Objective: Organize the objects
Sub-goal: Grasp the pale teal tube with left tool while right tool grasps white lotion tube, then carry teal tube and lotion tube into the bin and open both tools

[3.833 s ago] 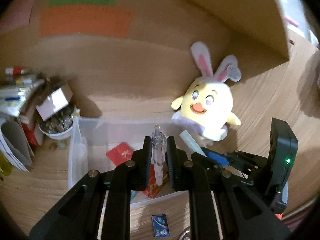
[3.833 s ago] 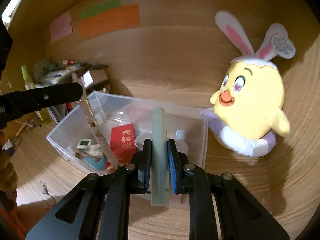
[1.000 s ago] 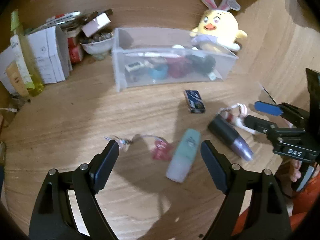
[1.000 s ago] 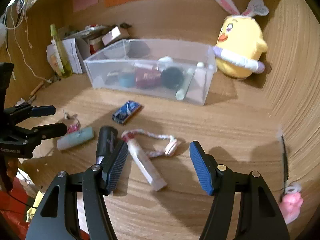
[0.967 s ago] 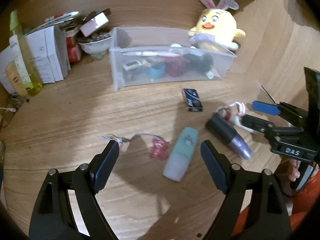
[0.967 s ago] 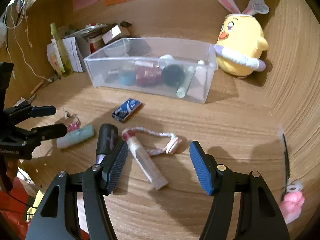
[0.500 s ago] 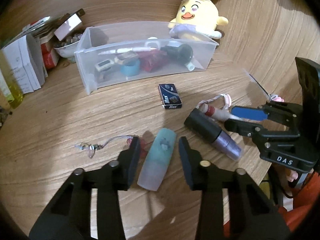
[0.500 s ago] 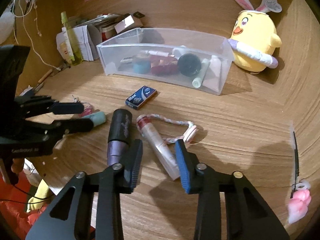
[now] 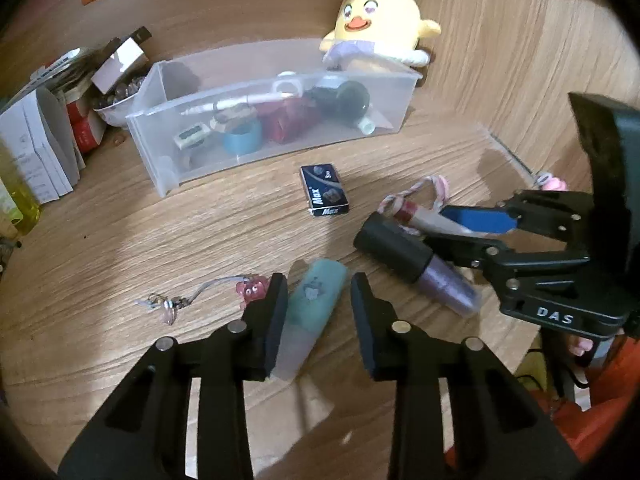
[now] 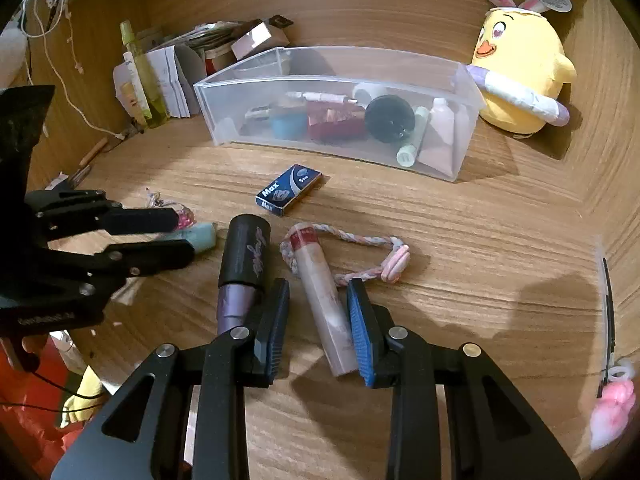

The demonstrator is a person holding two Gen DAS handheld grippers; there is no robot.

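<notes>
On the wooden desk [image 10: 500, 220], in front of the clear bin [image 10: 464, 80], both grippers are reaching down for things. The left gripper [image 9: 318, 300] is open, and its jaws are sitting on each side of the mint green tube [image 9: 316, 308], not squeezing yet. The right gripper [image 10: 318, 312] is open too, with the pale pink tube [image 10: 324, 292] lying between its jaws. A braided string [image 10: 352, 236] is hooked to that tube. To do this well, each gripper should probably be closing slowly around the middle of its tube, so it is not rolling away. The dark purple bottle [image 10: 242, 268] is lying just beside the right gripper, so it may be getting bumped.
</notes>
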